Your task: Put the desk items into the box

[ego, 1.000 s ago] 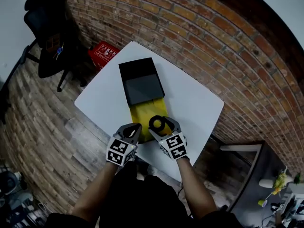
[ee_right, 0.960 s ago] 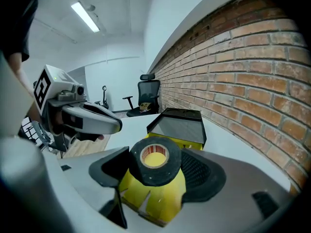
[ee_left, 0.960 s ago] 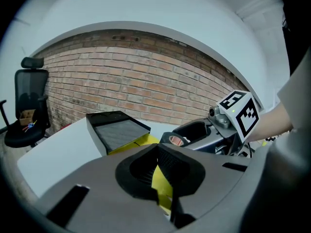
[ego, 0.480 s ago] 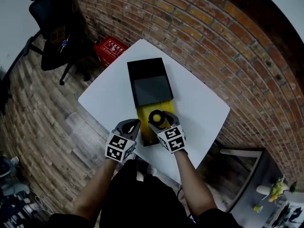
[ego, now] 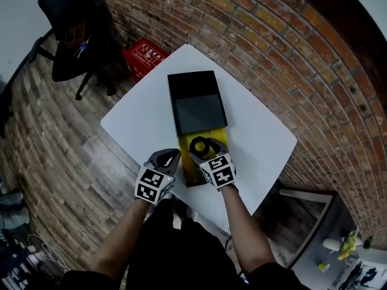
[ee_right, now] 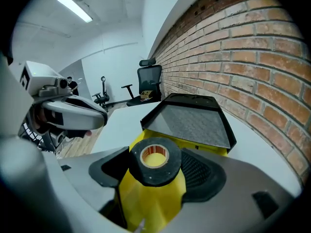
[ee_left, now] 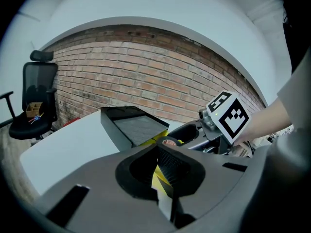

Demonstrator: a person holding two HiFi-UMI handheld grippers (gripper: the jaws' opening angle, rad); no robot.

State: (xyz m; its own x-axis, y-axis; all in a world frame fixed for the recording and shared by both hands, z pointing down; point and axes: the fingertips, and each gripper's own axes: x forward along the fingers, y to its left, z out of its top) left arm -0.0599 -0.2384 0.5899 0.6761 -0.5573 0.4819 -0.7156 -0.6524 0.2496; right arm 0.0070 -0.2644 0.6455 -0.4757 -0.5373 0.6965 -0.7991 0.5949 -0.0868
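head view is showing a white table (ego: 257,132) standing by a brick wall (ego: 290,47), and the box (ego: 196,104) is lying near the table's middle. its black lid (ego: 192,84), lined in grey, is sitting at the far end, and its yellow base (ego: 188,167) is reaching toward the person. the right gripper (ego: 204,149) is hanging over the yellow base, and its jaws are clamping a black tape roll (ego: 198,144) from both sides. right gripper view is showing that tape roll (ee_right: 154,160) sitting between the jaws of the right gripper (ee_right: 155,168) with its hole facing up, yellow lying under it and the lid rising just beyond. whether the roll is touching the base is not showing clearly.

the left gripper (ego: 167,158) is hovering just beside the box's near left edge, apart from the roll. left gripper view is showing the left gripper (ee_left: 163,153) with its jaws drawn together to a thin slit, gripping nothing, only a strip of yellow showing through.

a black office chair (ego: 68,47) and a red crate (ego: 145,55) are standing on the wooden floor (ego: 66,156) past the table's far left side.
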